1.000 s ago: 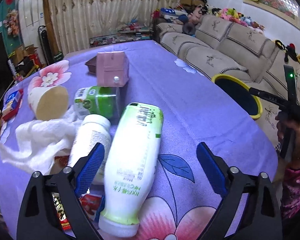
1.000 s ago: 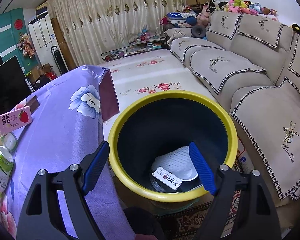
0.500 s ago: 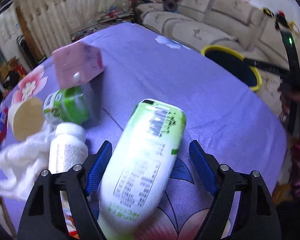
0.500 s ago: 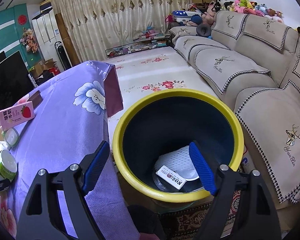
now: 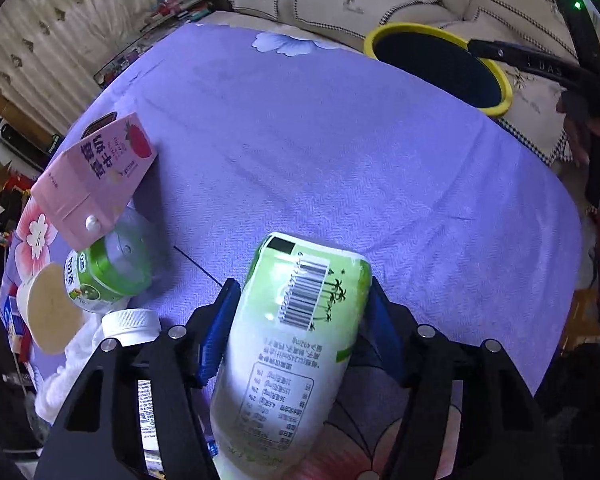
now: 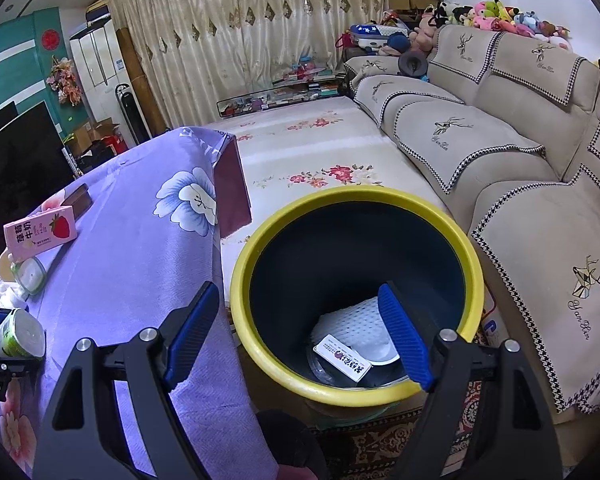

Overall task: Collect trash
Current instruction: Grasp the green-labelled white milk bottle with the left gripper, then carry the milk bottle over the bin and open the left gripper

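The left gripper (image 5: 300, 320), open around it a second ago, has now closed on the green-labelled bottle (image 5: 296, 344) at six o'clock, ready to carry to the yellow-rimmed bin (image 6: 356, 292) under the empty, open right gripper (image 6: 300, 336).

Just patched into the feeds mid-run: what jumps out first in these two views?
The big green-and-white bottle fills the left wrist view, clamped between the blue pads of the left gripper over the purple flowered tablecloth. In the right wrist view, the open, empty right gripper hangs over the yellow-rimmed bin, with a white packet already inside.
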Demonstrator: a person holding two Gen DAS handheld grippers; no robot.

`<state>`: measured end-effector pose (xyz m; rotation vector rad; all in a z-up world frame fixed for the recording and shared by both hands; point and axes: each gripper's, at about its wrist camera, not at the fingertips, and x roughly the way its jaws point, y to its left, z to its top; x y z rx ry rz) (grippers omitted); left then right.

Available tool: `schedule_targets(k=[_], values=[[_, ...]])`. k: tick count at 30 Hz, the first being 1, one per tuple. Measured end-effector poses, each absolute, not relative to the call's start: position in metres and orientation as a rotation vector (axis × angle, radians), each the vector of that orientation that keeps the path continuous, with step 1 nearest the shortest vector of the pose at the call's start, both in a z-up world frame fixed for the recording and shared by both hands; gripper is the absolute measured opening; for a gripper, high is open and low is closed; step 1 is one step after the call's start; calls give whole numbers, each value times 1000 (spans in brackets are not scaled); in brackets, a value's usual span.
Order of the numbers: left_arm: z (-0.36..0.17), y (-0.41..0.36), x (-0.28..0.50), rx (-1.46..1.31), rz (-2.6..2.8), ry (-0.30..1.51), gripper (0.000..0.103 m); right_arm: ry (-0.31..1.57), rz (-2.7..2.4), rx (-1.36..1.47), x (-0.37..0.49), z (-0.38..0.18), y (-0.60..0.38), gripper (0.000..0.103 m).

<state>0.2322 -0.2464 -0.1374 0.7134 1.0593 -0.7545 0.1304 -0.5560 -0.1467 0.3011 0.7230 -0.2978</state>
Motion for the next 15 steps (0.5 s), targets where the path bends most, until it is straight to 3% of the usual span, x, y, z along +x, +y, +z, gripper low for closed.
schedule_targets(k=[15], values=[[-52,-211,218,427,-699,909,55,663,-289,325,110,-128,-559,77]])
